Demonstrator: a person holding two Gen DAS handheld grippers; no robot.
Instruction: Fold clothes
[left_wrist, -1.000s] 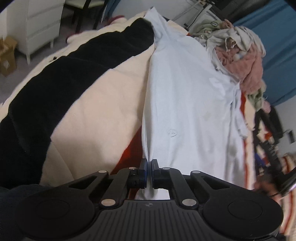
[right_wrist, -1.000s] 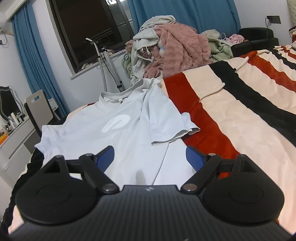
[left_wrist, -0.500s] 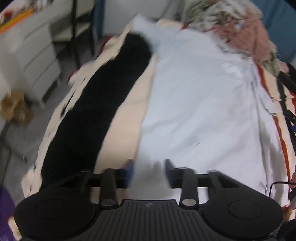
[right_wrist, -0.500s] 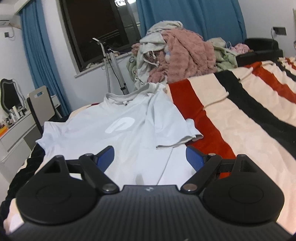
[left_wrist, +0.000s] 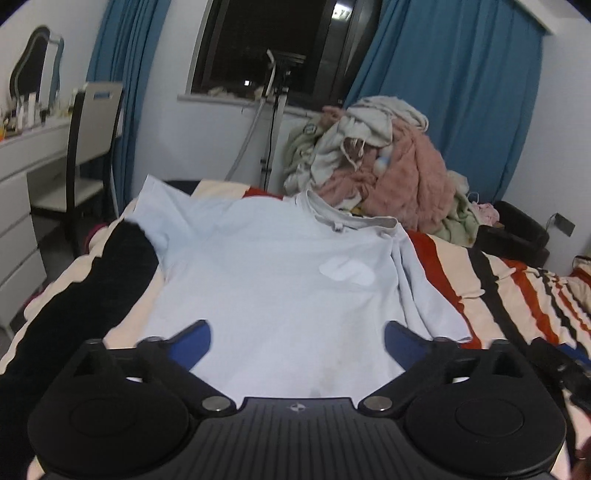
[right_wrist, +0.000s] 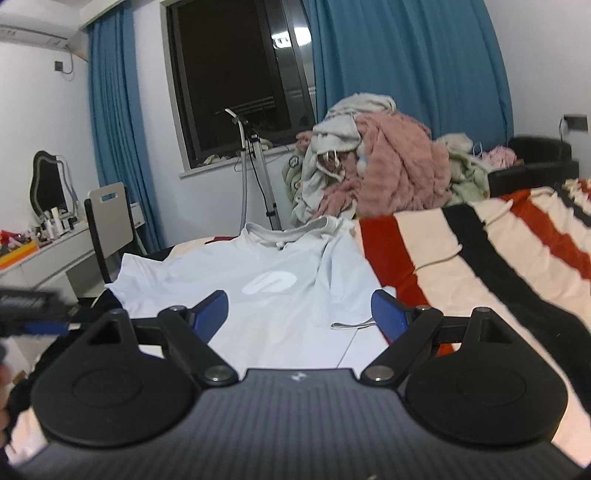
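A pale blue T-shirt (left_wrist: 273, 288) with a white chest logo lies spread on the striped blanket, collar at the far end. Its right sleeve is folded in over the body. My left gripper (left_wrist: 297, 341) hovers over the shirt's near hem, its jaws opening wide with no cloth pinched between them. In the right wrist view the same T-shirt (right_wrist: 280, 295) lies ahead, and my right gripper (right_wrist: 299, 314) stands open above its lower half, holding nothing. The left gripper's body (right_wrist: 29, 310) shows blurred at the left edge.
A heap of unfolded clothes (left_wrist: 384, 162), pink and cream, is piled at the far end of the bed. The red, black and cream blanket (right_wrist: 480, 266) stretches away to the right. A chair (left_wrist: 92, 147) and white dresser (left_wrist: 22, 192) stand left of the bed.
The left gripper let go of the shirt's edge, opened wide and swung up and round to face the shirt from its hem. The right gripper rose a little, still open.
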